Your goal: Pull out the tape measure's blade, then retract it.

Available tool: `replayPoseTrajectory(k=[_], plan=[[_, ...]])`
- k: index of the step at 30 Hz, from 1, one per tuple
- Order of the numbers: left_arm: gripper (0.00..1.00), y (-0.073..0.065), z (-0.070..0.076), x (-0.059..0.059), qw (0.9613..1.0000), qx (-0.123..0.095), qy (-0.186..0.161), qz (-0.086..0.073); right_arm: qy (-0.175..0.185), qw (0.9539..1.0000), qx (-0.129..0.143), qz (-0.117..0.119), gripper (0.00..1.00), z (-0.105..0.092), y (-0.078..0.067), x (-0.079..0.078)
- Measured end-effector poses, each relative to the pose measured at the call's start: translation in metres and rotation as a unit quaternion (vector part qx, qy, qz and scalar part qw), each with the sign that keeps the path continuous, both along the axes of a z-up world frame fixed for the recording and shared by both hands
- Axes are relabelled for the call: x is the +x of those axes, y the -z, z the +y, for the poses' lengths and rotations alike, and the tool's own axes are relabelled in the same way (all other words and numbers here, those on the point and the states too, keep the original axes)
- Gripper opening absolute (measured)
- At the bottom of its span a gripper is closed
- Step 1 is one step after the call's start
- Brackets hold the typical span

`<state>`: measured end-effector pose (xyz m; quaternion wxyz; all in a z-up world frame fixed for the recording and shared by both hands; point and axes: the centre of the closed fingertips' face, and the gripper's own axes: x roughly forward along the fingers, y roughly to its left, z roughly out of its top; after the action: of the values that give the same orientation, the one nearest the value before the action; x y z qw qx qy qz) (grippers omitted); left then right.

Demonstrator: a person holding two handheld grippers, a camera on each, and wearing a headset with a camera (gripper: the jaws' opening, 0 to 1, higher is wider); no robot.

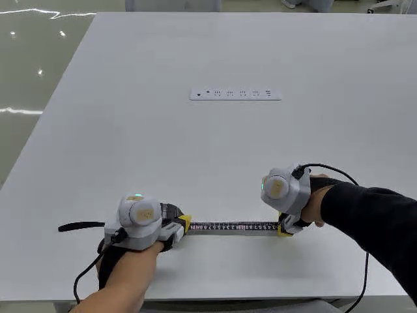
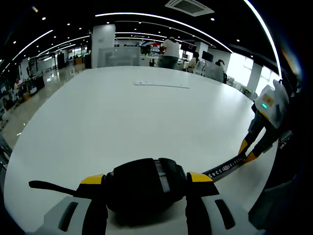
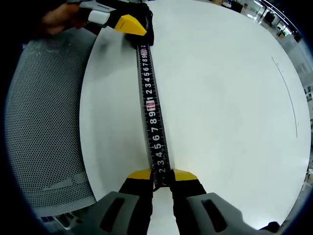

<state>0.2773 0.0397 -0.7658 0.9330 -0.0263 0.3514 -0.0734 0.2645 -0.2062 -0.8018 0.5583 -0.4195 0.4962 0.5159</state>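
Note:
A black tape measure case (image 2: 144,183) sits between the yellow-tipped jaws of my left gripper (image 2: 146,182), which is shut on it near the table's front edge (image 1: 171,225). Its dark blade (image 1: 231,226) with white numbers runs right across the table to my right gripper (image 1: 284,228). In the right gripper view the blade (image 3: 151,110) stretches away from the jaws toward the case (image 3: 137,22), and my right gripper (image 3: 162,180) is shut on the blade's end. From the left gripper view the blade (image 2: 225,169) leads to the right gripper (image 2: 248,151).
The white table (image 1: 195,150) carries a white power strip (image 1: 235,94) further back. A black wrist strap (image 1: 81,226) lies left of the case. Cables trail from both grippers over the front edge. People stand beyond the table (image 2: 170,51). A grey mesh chair (image 3: 44,137) is below the table edge.

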Motion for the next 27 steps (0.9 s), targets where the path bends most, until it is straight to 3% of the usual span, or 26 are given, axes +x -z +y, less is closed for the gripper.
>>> replayPoseTrajectory(k=[27], plan=[[0.61, 0.0002, 0.0007, -0.0004, 1.0000, -0.003, -0.001, 0.001, 0.000, 1.0000, 0.004, -0.002, 0.10, 0.0070, 0.0010, 0.0004]])
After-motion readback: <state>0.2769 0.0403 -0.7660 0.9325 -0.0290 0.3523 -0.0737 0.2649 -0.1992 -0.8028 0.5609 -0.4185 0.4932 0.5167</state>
